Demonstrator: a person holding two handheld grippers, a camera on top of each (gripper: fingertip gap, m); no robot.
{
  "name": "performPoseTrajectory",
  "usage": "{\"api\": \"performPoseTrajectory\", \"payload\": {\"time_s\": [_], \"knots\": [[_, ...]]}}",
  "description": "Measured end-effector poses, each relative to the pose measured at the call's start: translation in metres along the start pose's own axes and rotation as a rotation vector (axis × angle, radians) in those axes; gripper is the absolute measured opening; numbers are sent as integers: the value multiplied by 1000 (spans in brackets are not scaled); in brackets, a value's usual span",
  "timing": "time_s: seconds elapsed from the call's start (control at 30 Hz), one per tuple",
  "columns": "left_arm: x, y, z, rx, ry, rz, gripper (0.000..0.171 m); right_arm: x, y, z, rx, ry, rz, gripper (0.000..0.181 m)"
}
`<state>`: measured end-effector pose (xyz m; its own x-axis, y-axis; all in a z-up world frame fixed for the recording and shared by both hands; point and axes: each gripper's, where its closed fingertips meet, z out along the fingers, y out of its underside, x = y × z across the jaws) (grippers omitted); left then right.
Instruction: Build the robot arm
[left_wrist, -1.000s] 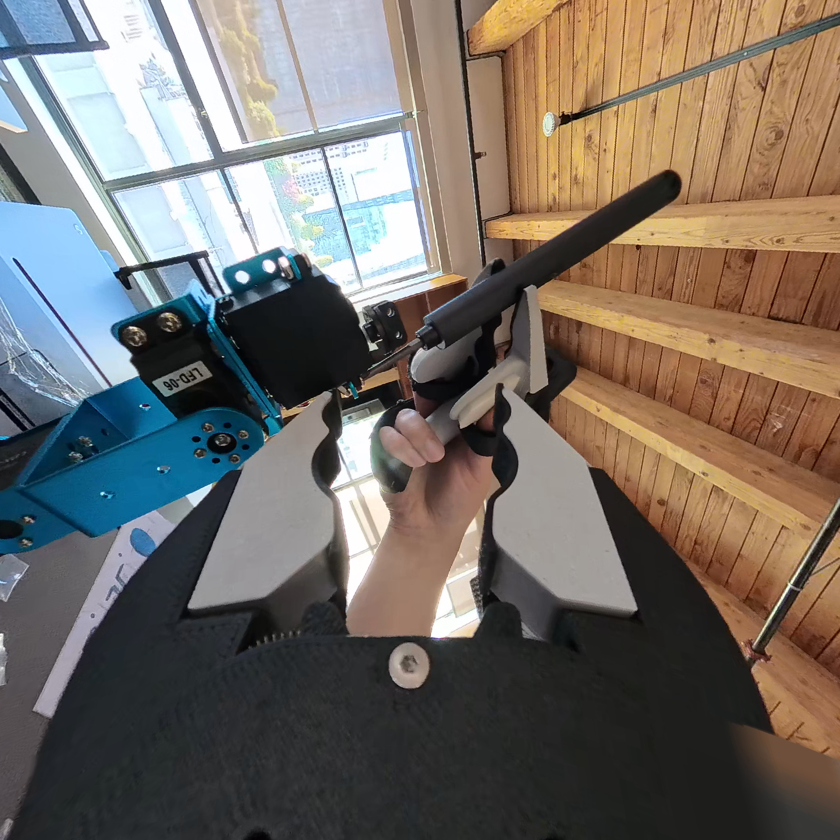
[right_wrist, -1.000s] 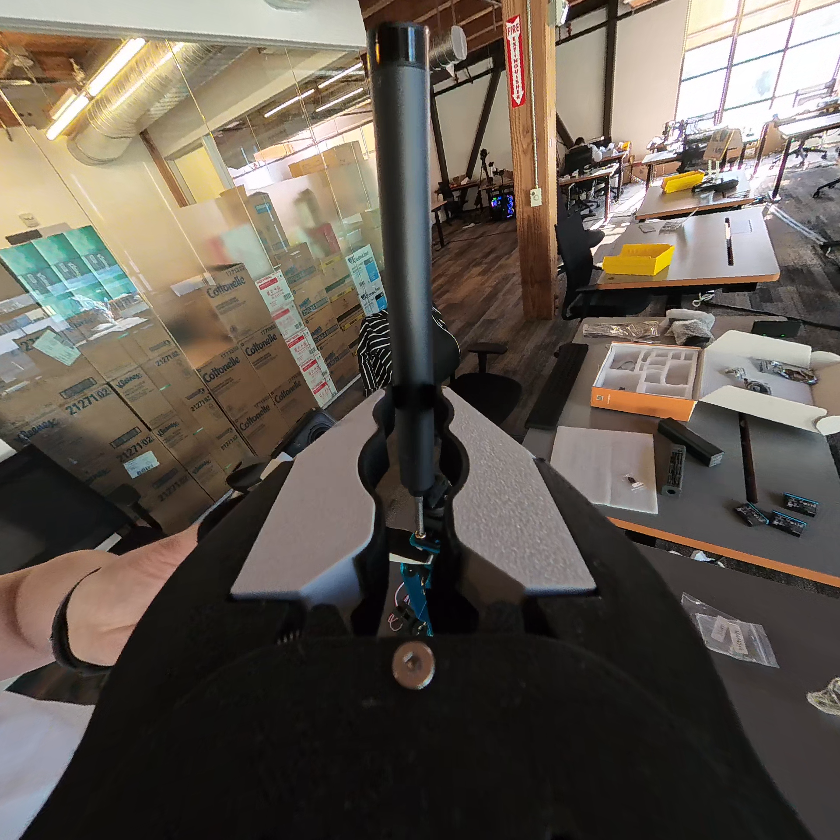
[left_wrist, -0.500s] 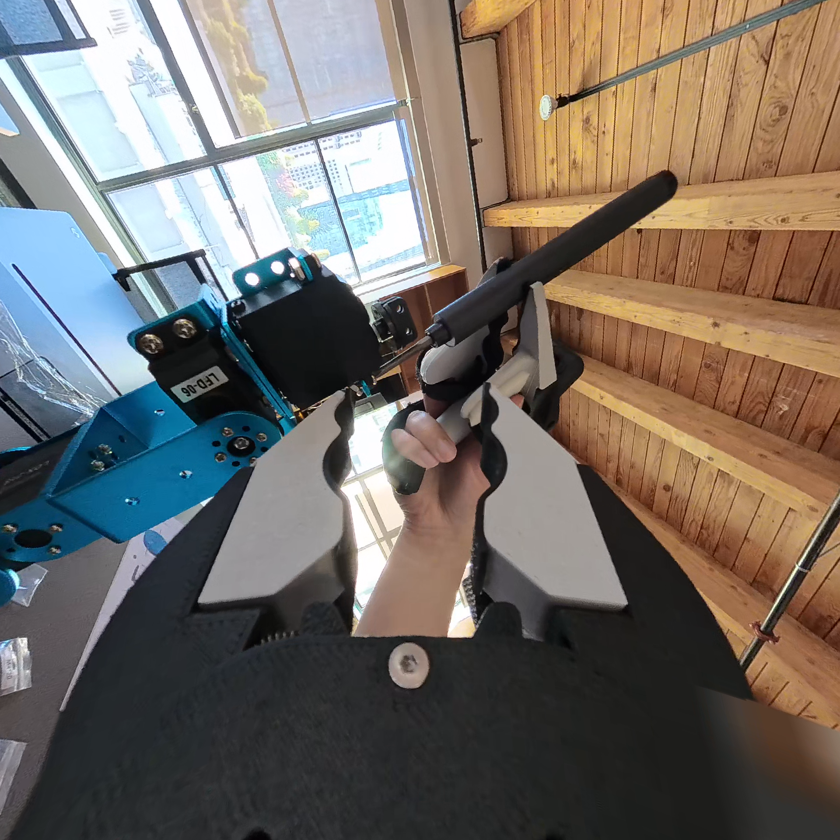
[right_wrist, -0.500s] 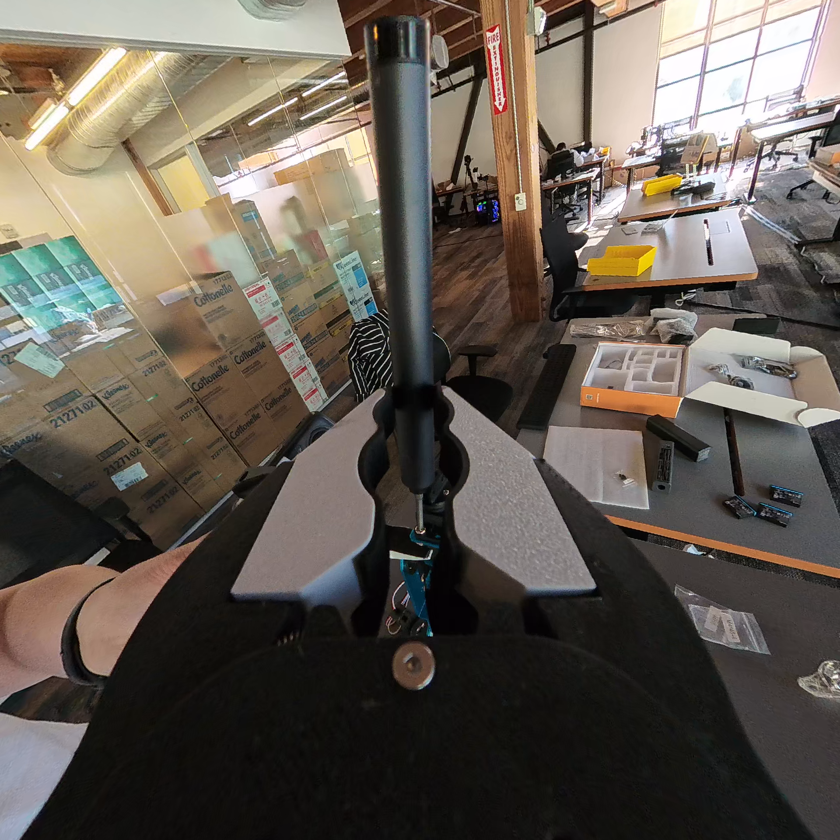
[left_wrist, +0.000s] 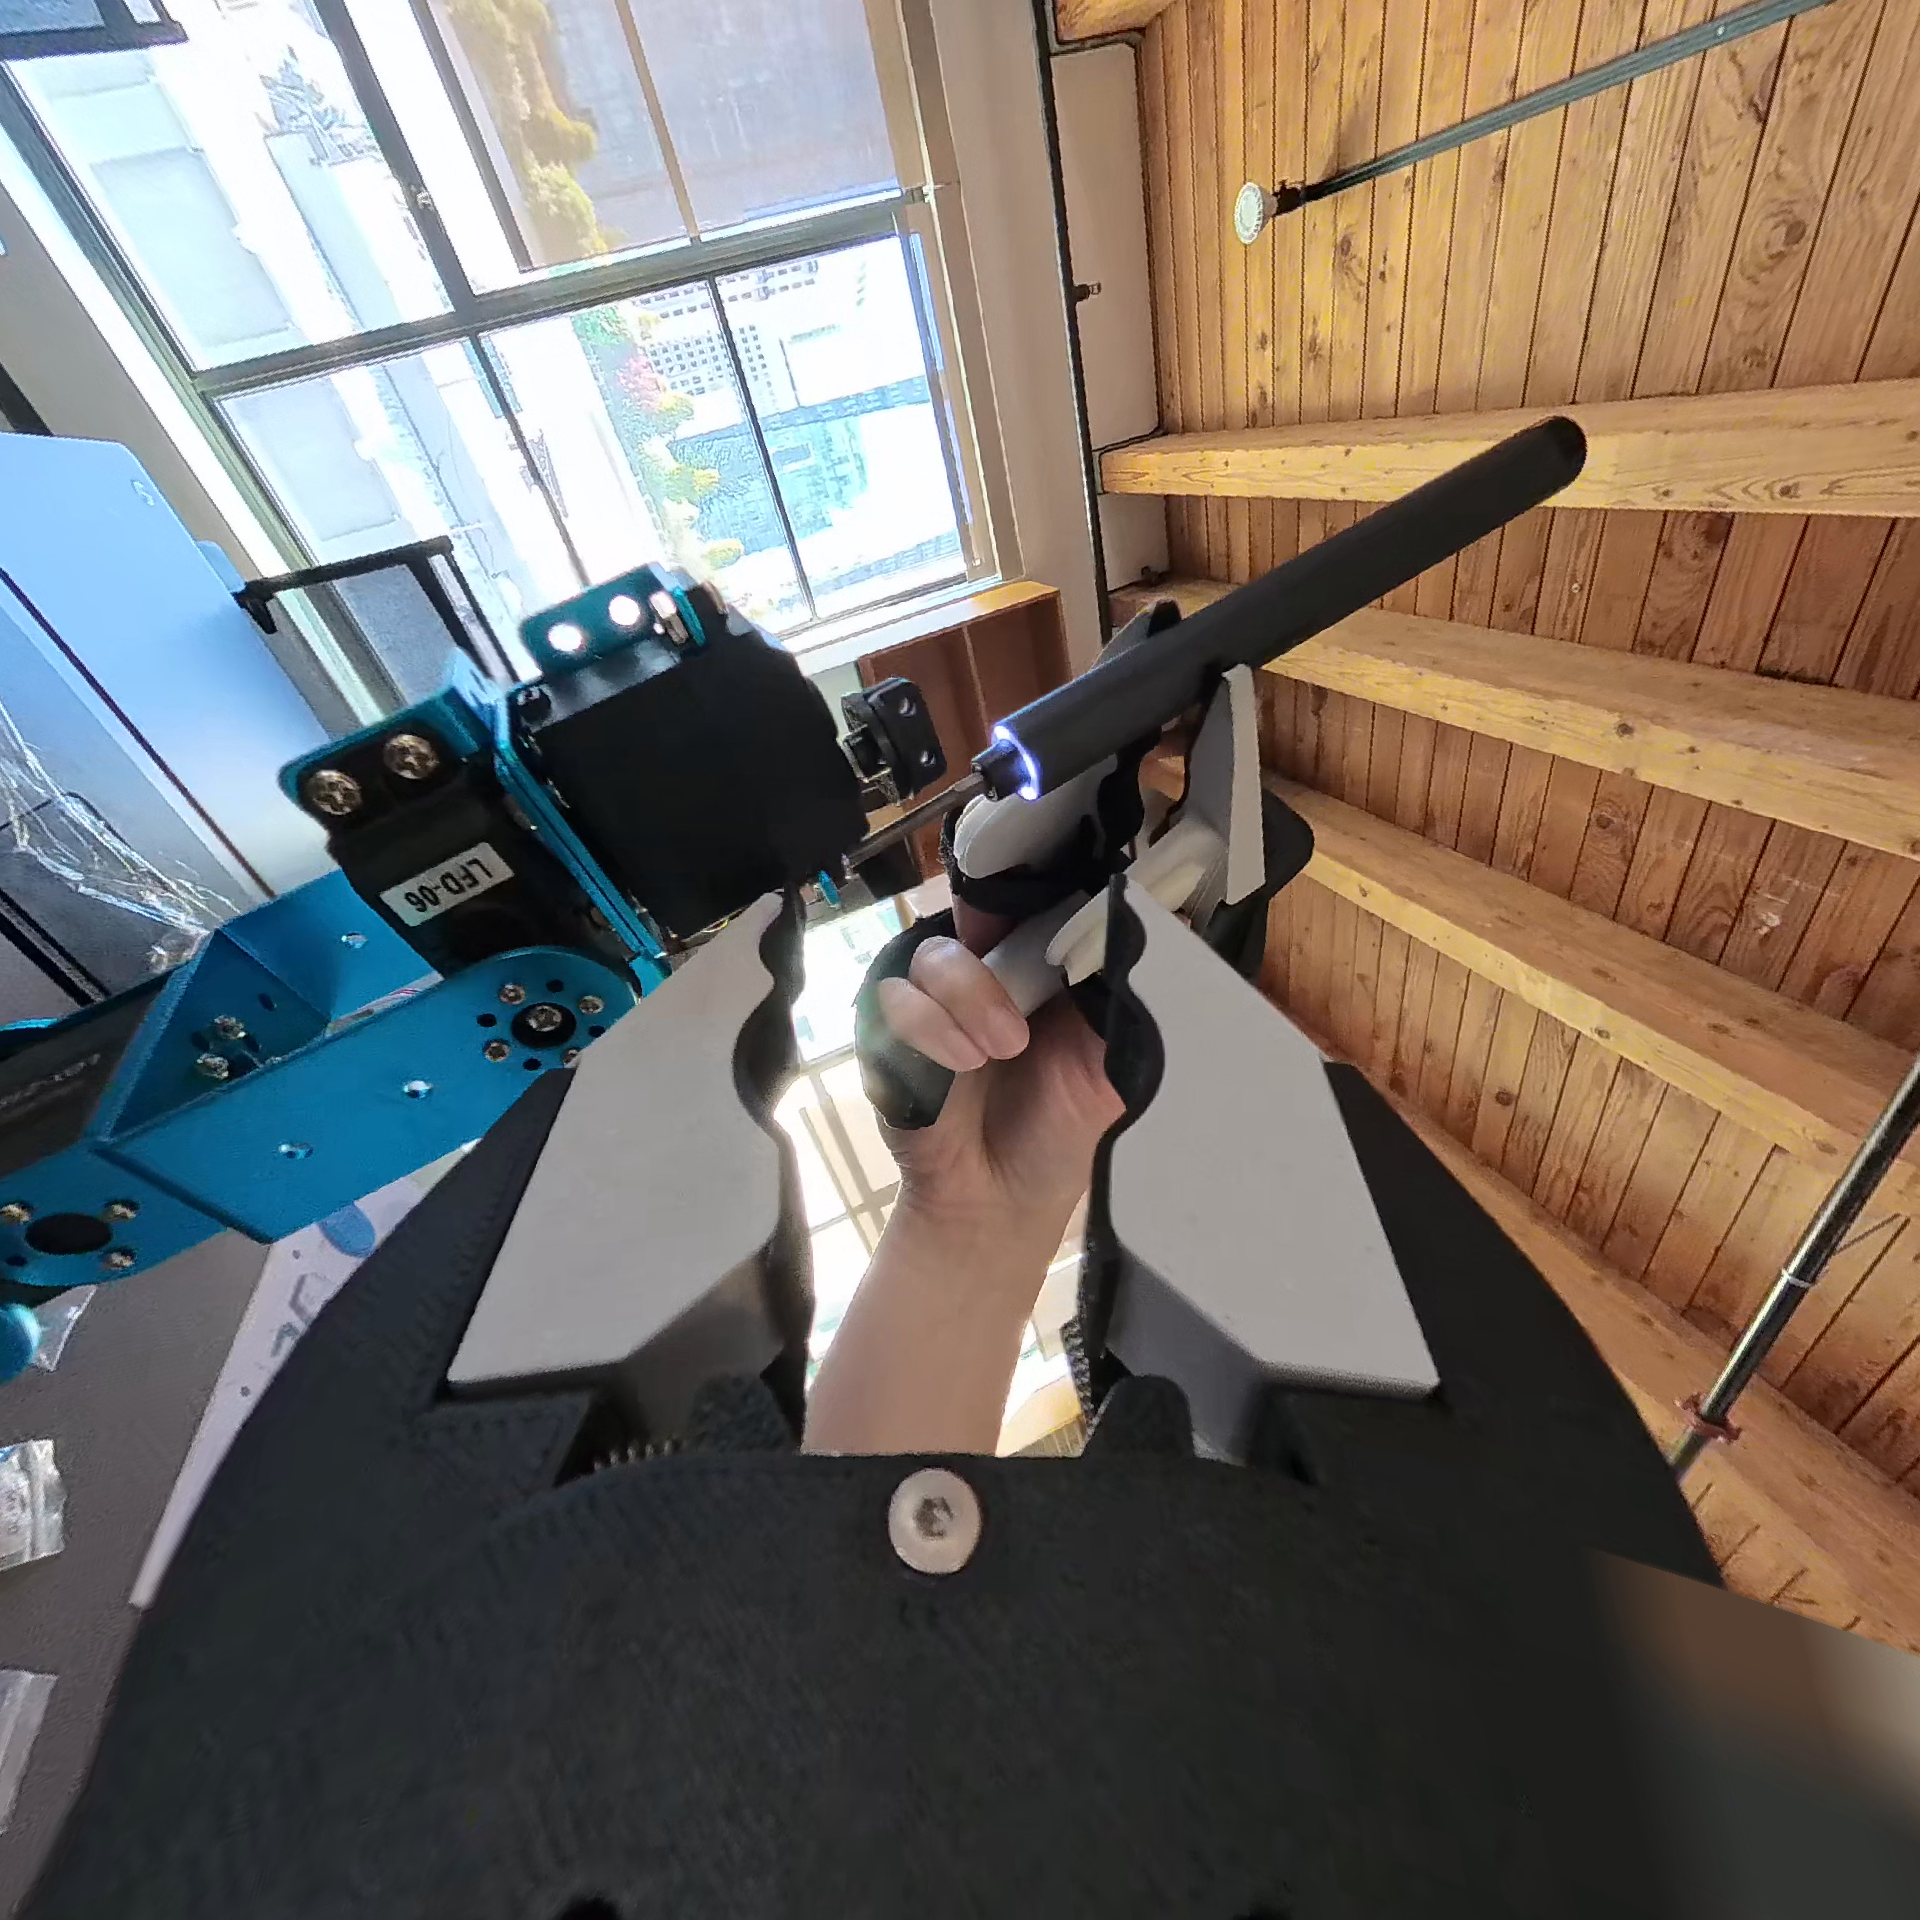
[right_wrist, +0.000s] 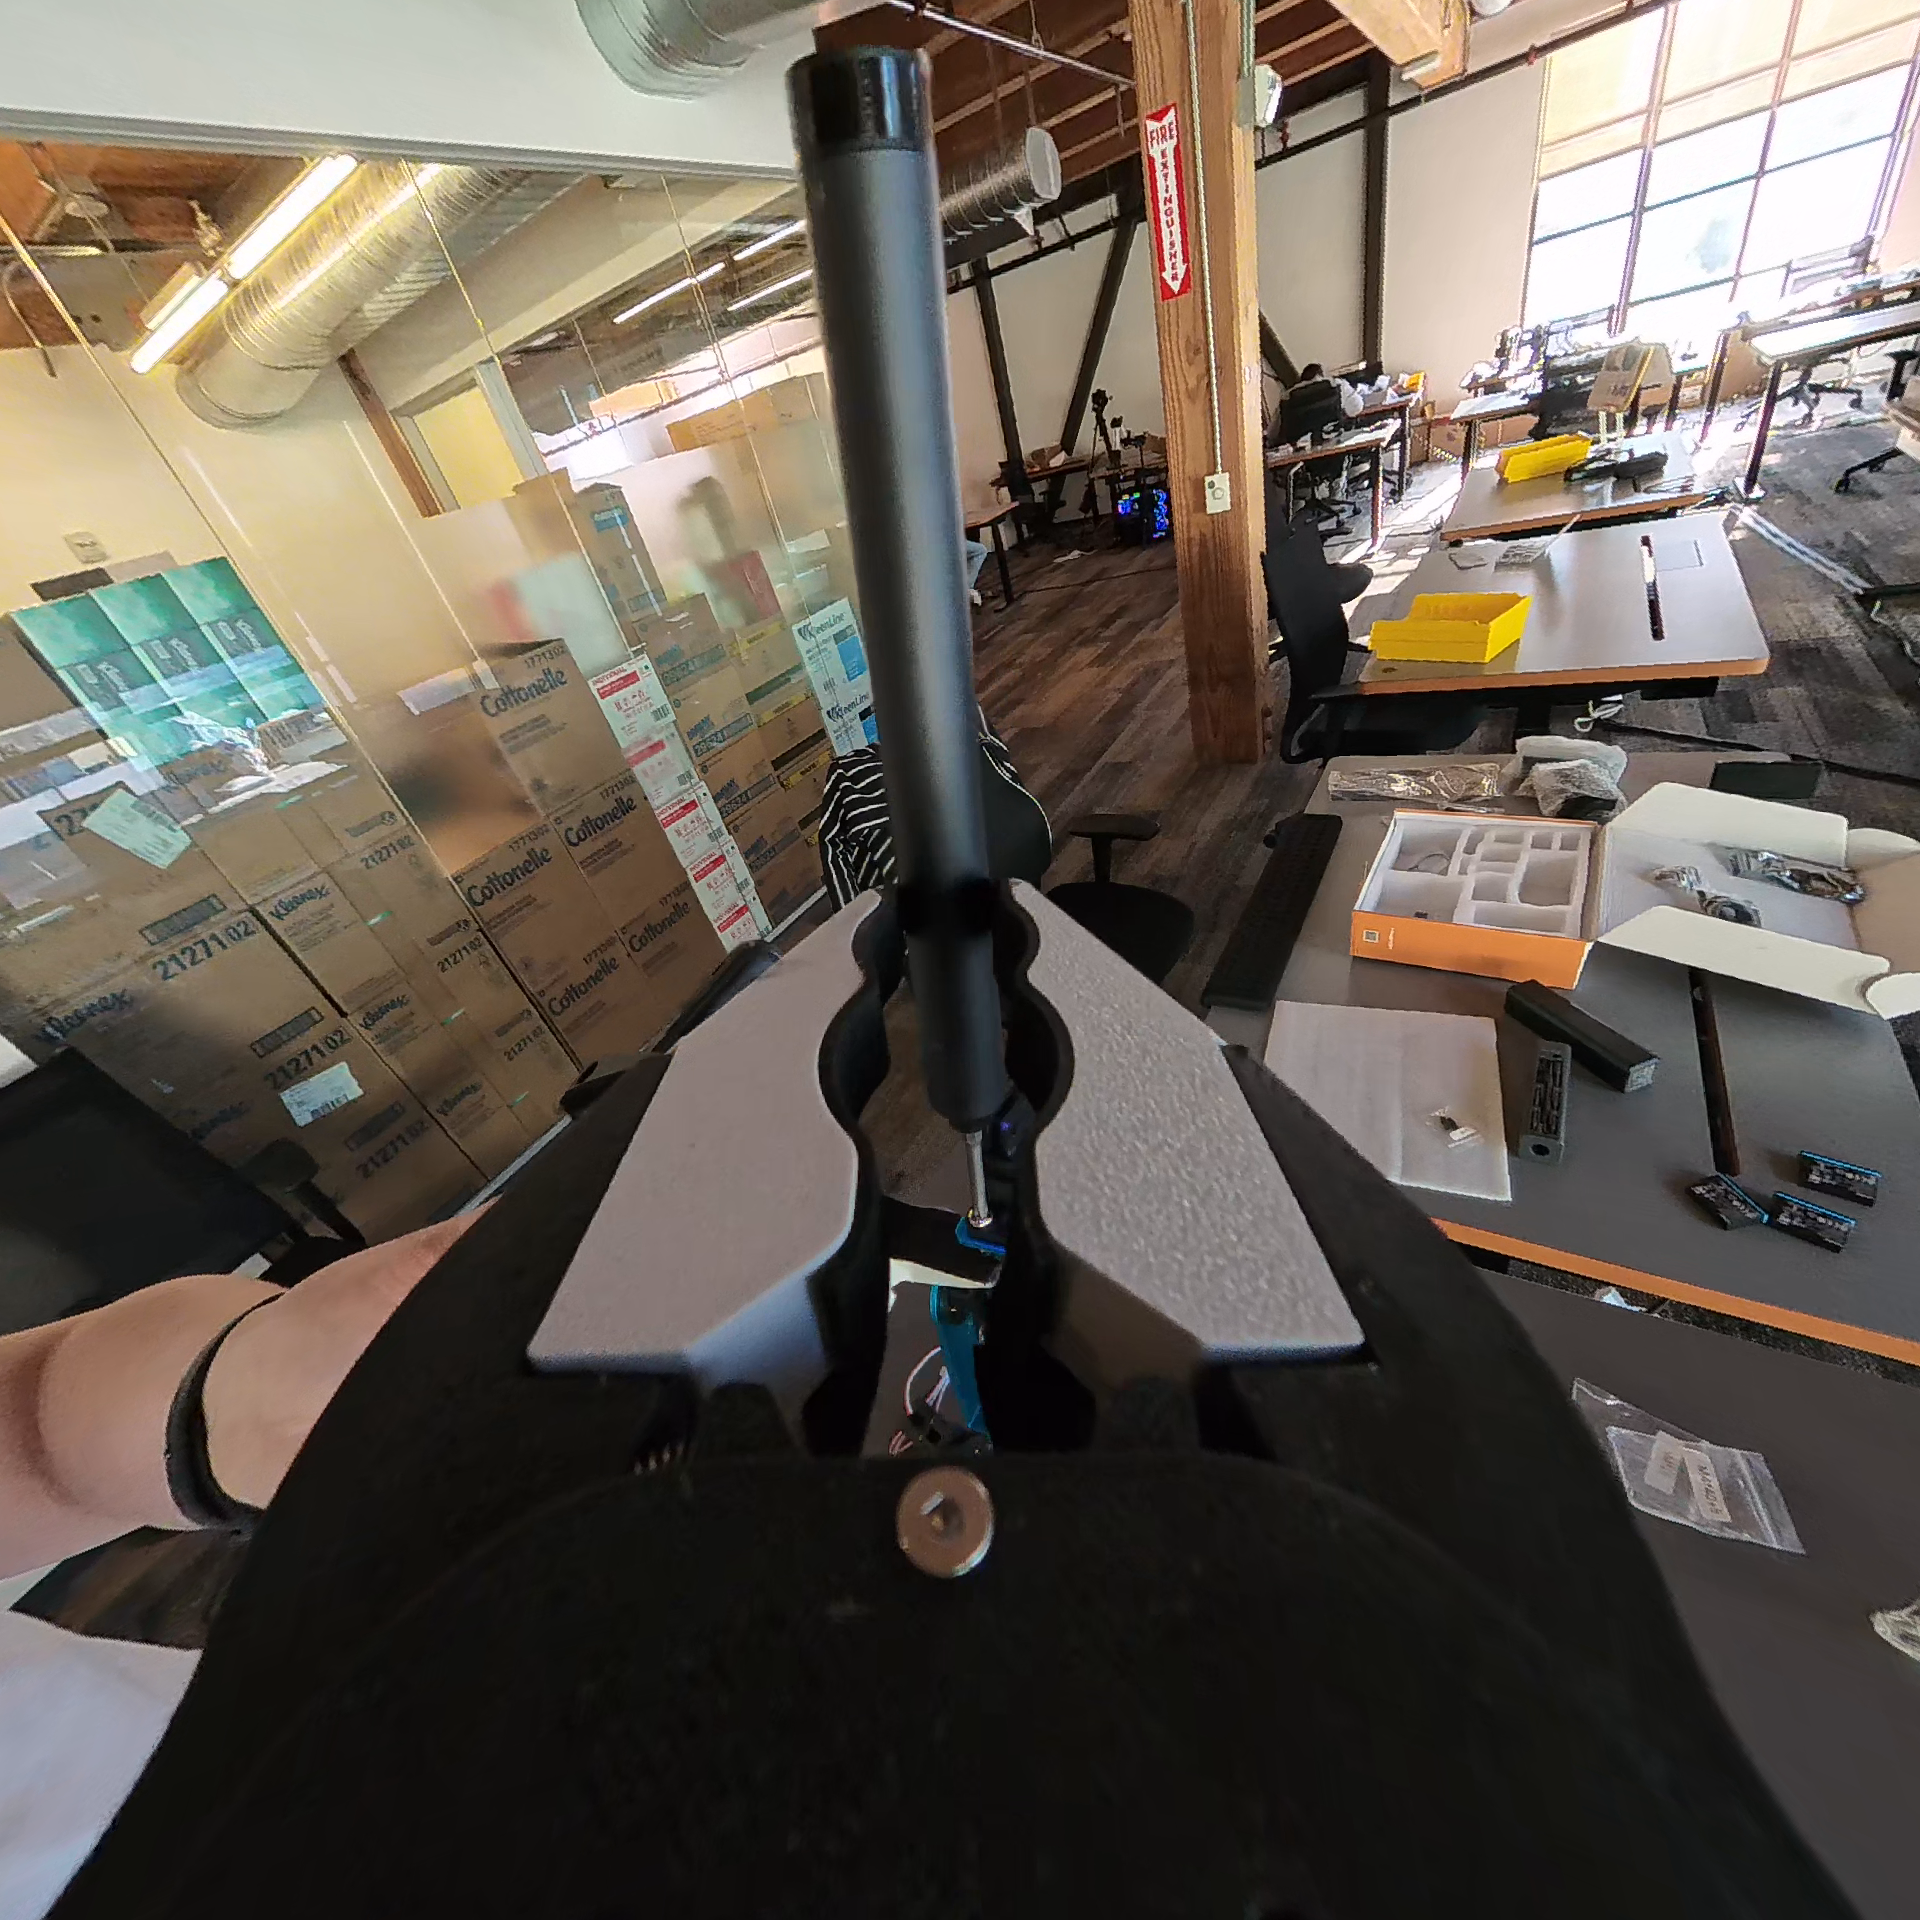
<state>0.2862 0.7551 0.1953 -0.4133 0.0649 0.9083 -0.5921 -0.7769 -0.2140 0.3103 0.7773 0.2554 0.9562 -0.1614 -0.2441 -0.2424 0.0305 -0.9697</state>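
Observation:
My right gripper is shut on a dark electric screwdriver that stands up between its fingers. The bit rests on a screw in a blue metal bracket just below. In the left wrist view the screwdriver slants towards a black servo on the blue robot arm assembly, and a light glows at its tip. A person's hand holds the right gripper. My left gripper is open and empty, its left fingertip beside the servo.
A grey table carries an orange box with white foam, a white foam sheet, small black parts and plastic bags. Stacked cardboard boxes stand behind glass. A wooden post rises beyond.
A light has come on at the screwdriver's tip. Both views have shifted slightly. The screwdriver stays gripped with its bit against the blue assembly.

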Motion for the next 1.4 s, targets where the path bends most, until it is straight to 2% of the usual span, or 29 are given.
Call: {"api": "performPoseTrajectory", "payload": {"time_s": [0.33,0.5,0.63,0.83,1.4], "knots": [[-2,-1,0,-7,16,-15,53,-2,0,-2,-2,1,-25,16],[-3,2,-1,-34,5,44,51,-3,0,-2,11,-10,-20,16],[0,2,-1,-30,11,66,56,-5,0,-2,11,-17,-21,16],[7,1,2,-19,5,90,73,-5,0,-3,9,-3,-30,16],[6,-1,2,-12,74,89,71,0,-1,-3,18,25,-22,16]]}}
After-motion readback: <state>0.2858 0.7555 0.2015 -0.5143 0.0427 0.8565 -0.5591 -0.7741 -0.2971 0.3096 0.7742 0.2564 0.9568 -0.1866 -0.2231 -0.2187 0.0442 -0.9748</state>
